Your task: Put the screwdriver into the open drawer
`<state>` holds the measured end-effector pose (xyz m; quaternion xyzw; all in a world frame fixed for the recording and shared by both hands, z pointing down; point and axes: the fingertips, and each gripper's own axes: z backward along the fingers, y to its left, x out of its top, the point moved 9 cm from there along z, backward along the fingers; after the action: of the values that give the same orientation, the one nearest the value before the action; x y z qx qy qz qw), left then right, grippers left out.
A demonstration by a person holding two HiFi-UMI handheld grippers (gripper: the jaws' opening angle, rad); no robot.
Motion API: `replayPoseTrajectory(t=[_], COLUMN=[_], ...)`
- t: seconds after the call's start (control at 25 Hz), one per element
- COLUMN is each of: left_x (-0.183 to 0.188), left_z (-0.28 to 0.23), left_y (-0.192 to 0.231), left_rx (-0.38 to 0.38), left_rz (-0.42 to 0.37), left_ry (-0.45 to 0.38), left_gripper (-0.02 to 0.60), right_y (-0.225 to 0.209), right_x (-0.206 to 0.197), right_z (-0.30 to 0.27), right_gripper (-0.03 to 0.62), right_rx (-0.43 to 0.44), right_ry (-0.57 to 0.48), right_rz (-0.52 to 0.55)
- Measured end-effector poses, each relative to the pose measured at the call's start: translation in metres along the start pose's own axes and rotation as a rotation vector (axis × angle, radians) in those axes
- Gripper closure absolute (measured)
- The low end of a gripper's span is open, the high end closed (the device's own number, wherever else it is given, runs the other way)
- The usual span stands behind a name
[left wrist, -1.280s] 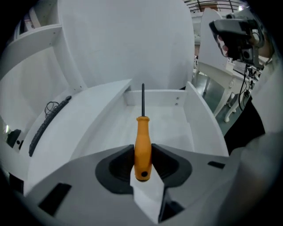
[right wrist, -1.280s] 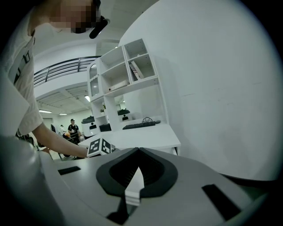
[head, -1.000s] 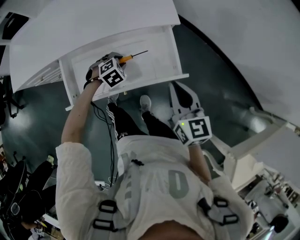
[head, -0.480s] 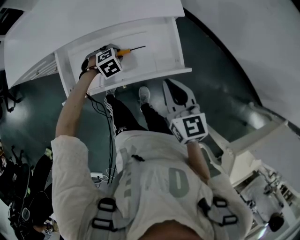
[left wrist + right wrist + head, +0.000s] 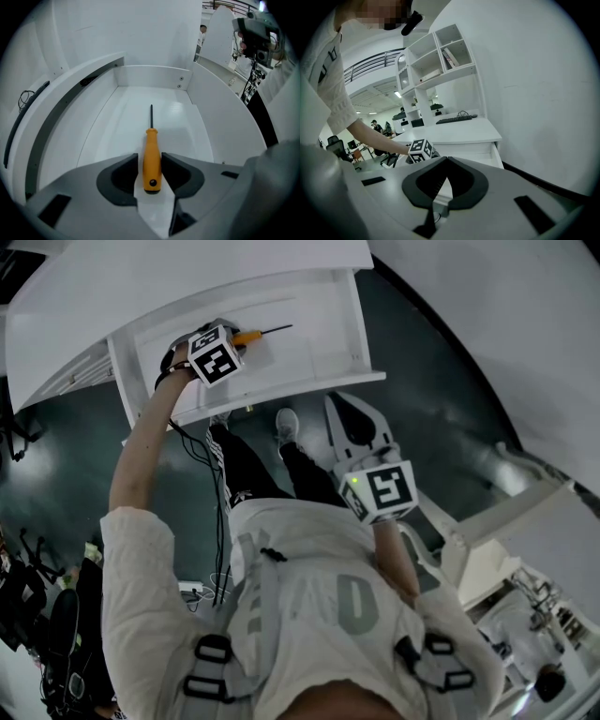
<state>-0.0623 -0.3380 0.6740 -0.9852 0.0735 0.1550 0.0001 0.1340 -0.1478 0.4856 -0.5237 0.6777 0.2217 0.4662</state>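
An orange-handled screwdriver [image 5: 151, 159] lies on the floor of the open white drawer [image 5: 154, 75], its shaft pointing at the back wall. My left gripper [image 5: 149, 157] points steeply down into the drawer and straddles the handle. Its jaws are opening, and a thin gap shows beside the handle. In the head view the screwdriver [image 5: 253, 335] pokes out past the left gripper [image 5: 234, 341] inside the drawer [image 5: 319, 329]. My right gripper [image 5: 446, 159] hangs in front of the drawer, jaws shut and holding nothing; the head view has the right gripper [image 5: 342, 418] just below the drawer front.
The drawer sticks out from under a white desk top [image 5: 187, 277]. The person's legs and shoes [image 5: 286, 423] stand on dark floor below it. A keyboard [image 5: 454, 119] and a shelf unit [image 5: 440, 61] sit on the desk. A white wall [image 5: 534, 93] rises at the right.
The left gripper stays over the screwdriver in the drawer. The right gripper has drifted a little closer to the drawer front.
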Motion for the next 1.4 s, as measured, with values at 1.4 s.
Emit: replayPoseTrajectory(t=[1.4], left_x=[0.083], left_z=[0.255], left_y=[0.024], left_rx=[0.646], left_rz=[0.266], left_ry=[-0.549], left_gripper=[0.379], right_y=[0.018], right_x=[0.097], right_z=[0.009], right_gripper=[0.589], right_rx=[0.064], right_ry=[-0.227], right_rz=[0.235])
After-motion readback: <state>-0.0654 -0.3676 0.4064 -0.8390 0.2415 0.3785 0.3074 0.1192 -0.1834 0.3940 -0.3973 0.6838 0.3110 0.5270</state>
